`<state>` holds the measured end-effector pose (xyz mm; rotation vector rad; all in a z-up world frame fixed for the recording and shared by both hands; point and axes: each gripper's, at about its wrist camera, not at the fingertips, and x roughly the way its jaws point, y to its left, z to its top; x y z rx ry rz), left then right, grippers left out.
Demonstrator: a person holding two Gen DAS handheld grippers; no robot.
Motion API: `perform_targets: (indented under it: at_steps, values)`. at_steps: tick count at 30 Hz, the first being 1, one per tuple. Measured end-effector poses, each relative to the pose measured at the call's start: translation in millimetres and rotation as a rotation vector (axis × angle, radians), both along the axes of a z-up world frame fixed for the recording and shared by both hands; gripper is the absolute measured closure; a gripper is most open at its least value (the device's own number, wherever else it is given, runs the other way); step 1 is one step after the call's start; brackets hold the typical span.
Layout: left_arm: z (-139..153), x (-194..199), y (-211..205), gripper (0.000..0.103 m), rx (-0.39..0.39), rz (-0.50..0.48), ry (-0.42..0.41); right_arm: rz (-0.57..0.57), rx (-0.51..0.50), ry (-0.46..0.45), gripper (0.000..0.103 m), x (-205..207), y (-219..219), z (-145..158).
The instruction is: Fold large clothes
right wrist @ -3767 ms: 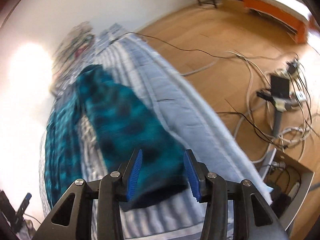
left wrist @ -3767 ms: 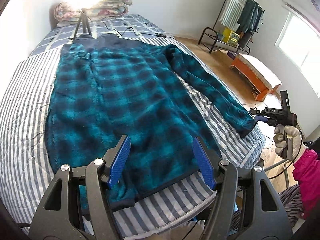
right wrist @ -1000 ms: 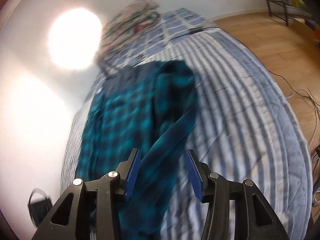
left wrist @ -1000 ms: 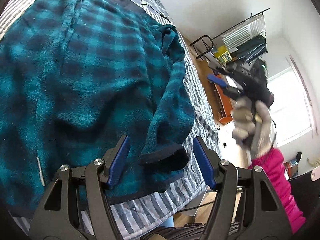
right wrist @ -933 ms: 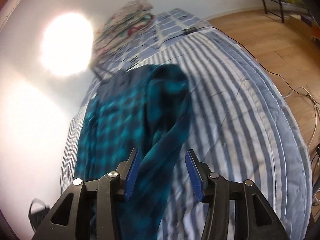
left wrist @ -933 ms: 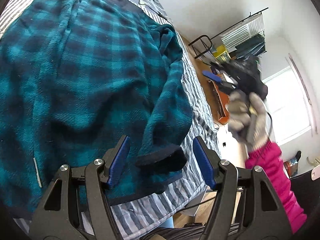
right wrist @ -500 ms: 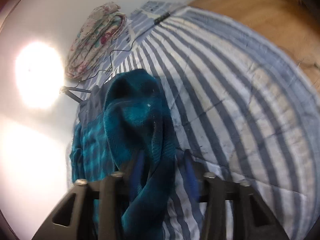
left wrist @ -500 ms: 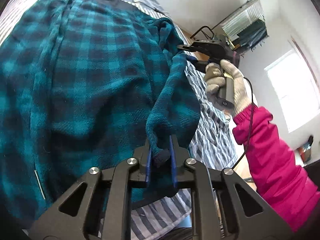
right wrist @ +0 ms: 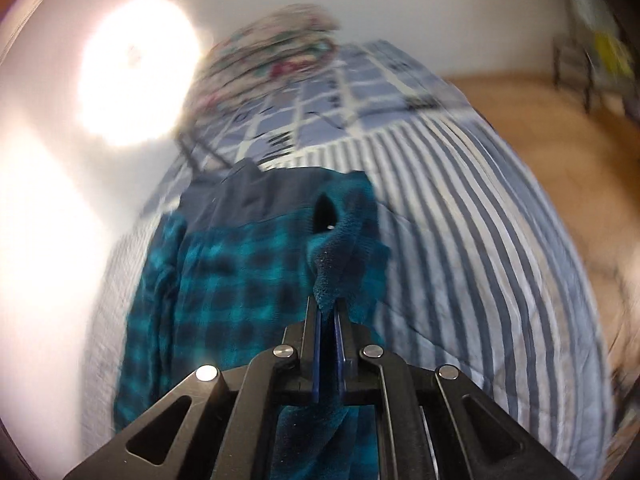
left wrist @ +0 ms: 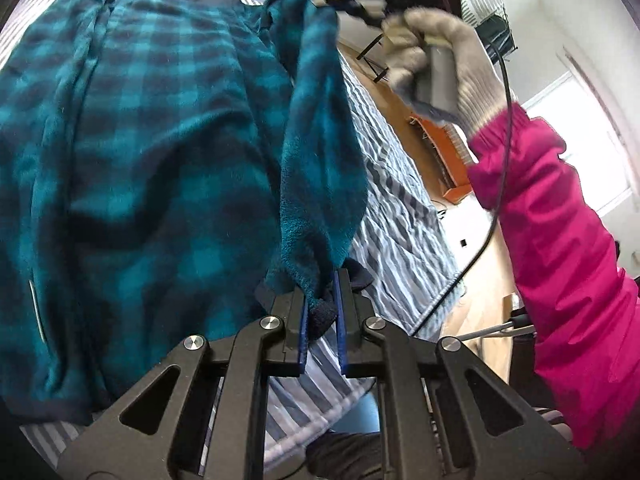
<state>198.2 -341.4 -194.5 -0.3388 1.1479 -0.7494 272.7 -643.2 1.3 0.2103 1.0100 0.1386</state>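
While the teal plaid fleece jacket (left wrist: 140, 152) lies spread on the striped bed cover (left wrist: 400, 232), its sleeve (left wrist: 320, 152) hangs stretched above it between both tools. Having just been closing, the left gripper (left wrist: 320, 312) pinches the dark cuff (left wrist: 322, 316). Likewise just closing, the right gripper (right wrist: 327, 320), carried by a gloved hand (left wrist: 436, 60) in a pink sleeve (left wrist: 560, 248), clamps the sleeve's upper part near the shoulder.

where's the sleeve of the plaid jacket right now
The sleeve is lifted off the striped bed, stretched between the left gripper at its cuff and the right gripper near the shoulder.
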Motion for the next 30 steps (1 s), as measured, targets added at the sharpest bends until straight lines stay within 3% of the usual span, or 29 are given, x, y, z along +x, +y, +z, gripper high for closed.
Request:
perform_targets:
  at_steps: [2,5,13,15,17,19,21,23,24,27,30]
  values:
    - [-4.0,0.6,5.7,0.094,-0.037,0.016,0.038,0.061,-0.024,0.003,0.1,9.3,27.5,-1.3]
    - [-7.7,0.1,11.6,0.094,-0.029,0.034,0.036,0.128,-0.058,0.017,0.1,22.3,65.3,-11.8]
    - [-22.0,0.5,16.3,0.094,0.006,0.031,0.049,0.242,-0.146,0.131,0.099,43.2,138.9,-81.2]
    - [-26.5,0.9,16.2,0.094,0.015,0.026,0.055,0.271,-0.156,0.167,0.092,41.2,142.7,-94.5]
    - [-26.0,1.2,16.0,0.094,0.018,0.02,0.055,0.268,-0.128,0.158,0.084,33.9,136.6,-88.8]
    - [-22.8,2.7,17.3,0.094,0.014,0.023,0.048,0.258,-0.028,0.127,0.072,23.1,118.8,-69.8]
    - [-17.0,1.2,21.1,0.087,0.017,0.021,0.033,0.231,0.034,0.086,0.072,4.5,92.6,-46.1]
    - [-11.5,-2.0,30.7,0.057,0.012,0.04,0.021,0.192,0.117,0.079,0.071,-16.7,63.4,-29.5]
    - [-9.6,-2.3,35.5,0.054,0.004,0.055,0.02,0.178,0.15,0.082,0.071,-26.1,52.4,-24.7]
    - [-6.7,1.1,46.9,0.053,-0.013,0.083,0.028,0.136,0.216,0.09,0.07,-74.0,13.3,-17.7]
    - [-9.7,5.3,60.5,0.053,-0.064,0.119,0.071,0.116,0.283,0.134,0.071,-134.2,-19.2,-34.3]
